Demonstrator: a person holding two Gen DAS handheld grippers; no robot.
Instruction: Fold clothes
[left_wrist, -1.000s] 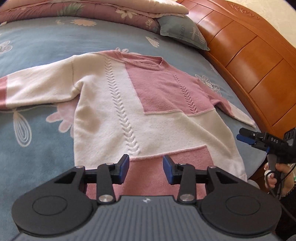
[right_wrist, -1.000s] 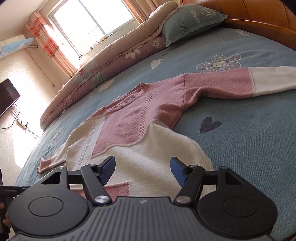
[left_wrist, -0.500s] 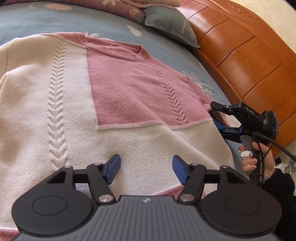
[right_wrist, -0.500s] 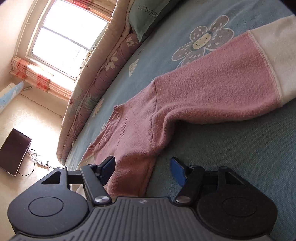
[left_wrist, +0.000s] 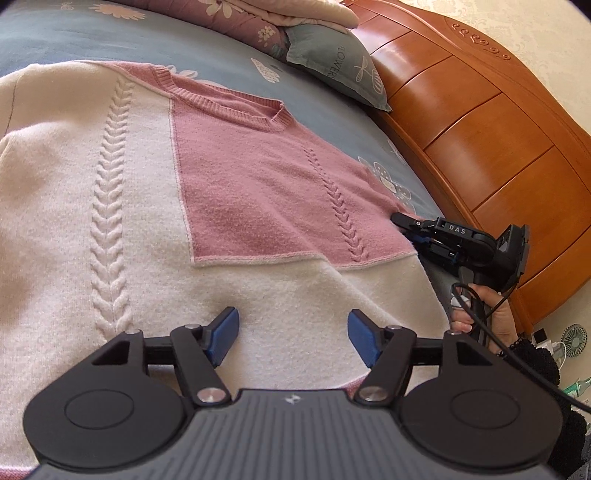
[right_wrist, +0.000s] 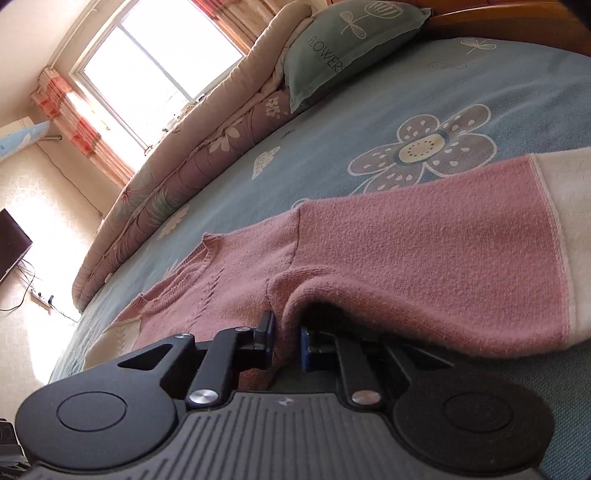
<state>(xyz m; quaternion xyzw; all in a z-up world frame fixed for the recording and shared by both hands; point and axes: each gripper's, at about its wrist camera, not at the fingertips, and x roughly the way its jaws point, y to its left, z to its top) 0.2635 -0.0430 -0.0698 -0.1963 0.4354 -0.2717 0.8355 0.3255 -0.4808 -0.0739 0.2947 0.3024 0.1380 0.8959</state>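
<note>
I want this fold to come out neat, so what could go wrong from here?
1. The right tool has just closed on a thin pinch of the sweater at the underarm; the knit may slip out or stretch when pulled.
2. The left tool is open above the cream front, holding nothing, so the body may drag across the bedspread and bunch.

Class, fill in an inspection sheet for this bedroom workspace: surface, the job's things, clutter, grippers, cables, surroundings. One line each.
Surface: bed with a blue flowered cover.
Job's things: pink and white sweater lying flat, unfolded, neck toward the pillow.
Clutter: rolled quilt along the far side of the bed.
Grippers: right gripper shut on the sweater under its pink sleeve, having just closed; left gripper open over the white part.
Cables: a black cable from the right gripper; wires below the TV.
Surroundings: wooden headboard, window, curtain.
</note>
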